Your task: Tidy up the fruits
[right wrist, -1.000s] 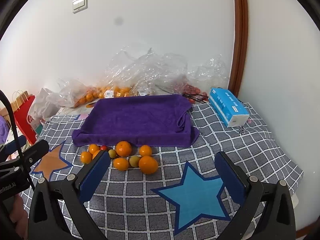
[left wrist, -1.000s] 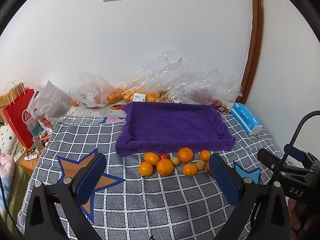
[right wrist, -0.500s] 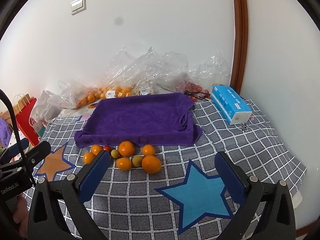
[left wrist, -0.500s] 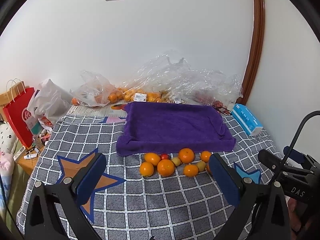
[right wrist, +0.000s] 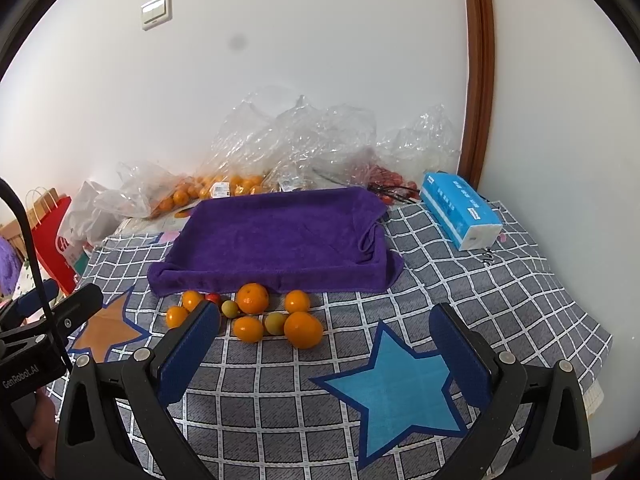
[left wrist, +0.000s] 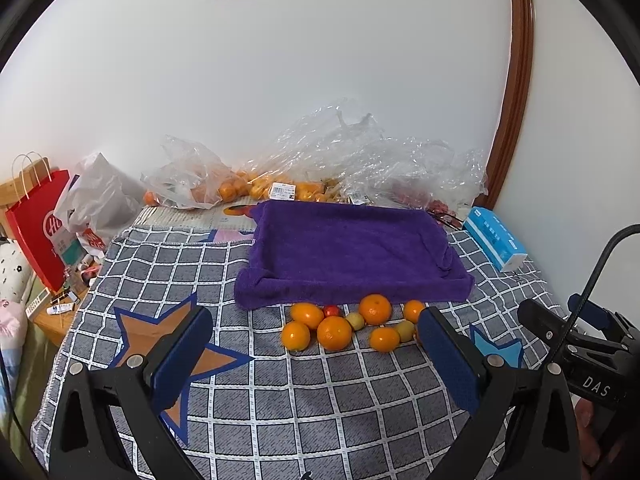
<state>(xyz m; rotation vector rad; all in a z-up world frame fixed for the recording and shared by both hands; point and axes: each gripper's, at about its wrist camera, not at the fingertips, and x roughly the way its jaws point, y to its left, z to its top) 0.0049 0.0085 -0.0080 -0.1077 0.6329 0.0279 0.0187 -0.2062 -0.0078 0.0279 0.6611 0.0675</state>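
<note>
A cluster of several loose fruits lies on the checked cloth in front of a purple towel-lined tray (left wrist: 348, 248) (right wrist: 280, 236): oranges such as one large one (left wrist: 334, 333) (right wrist: 303, 329), small yellow-green fruits (left wrist: 355, 321) (right wrist: 275, 323) and a small red one (left wrist: 331, 311) (right wrist: 213, 297). My left gripper (left wrist: 316, 356) is open and empty, hovering short of the fruits. My right gripper (right wrist: 326, 352) is open and empty, to the right of the cluster.
Clear plastic bags with more oranges (left wrist: 240, 188) (right wrist: 224, 184) lie behind the tray by the wall. A blue tissue pack (left wrist: 494, 244) (right wrist: 460, 214) lies at the right. A red paper bag (left wrist: 38, 220) stands off the left edge. The checked cloth (left wrist: 320, 400) spreads below.
Both views have shifted slightly; the fruits and tray sit a little lower and nearer in the frames. Both grippers stay open and empty.
</note>
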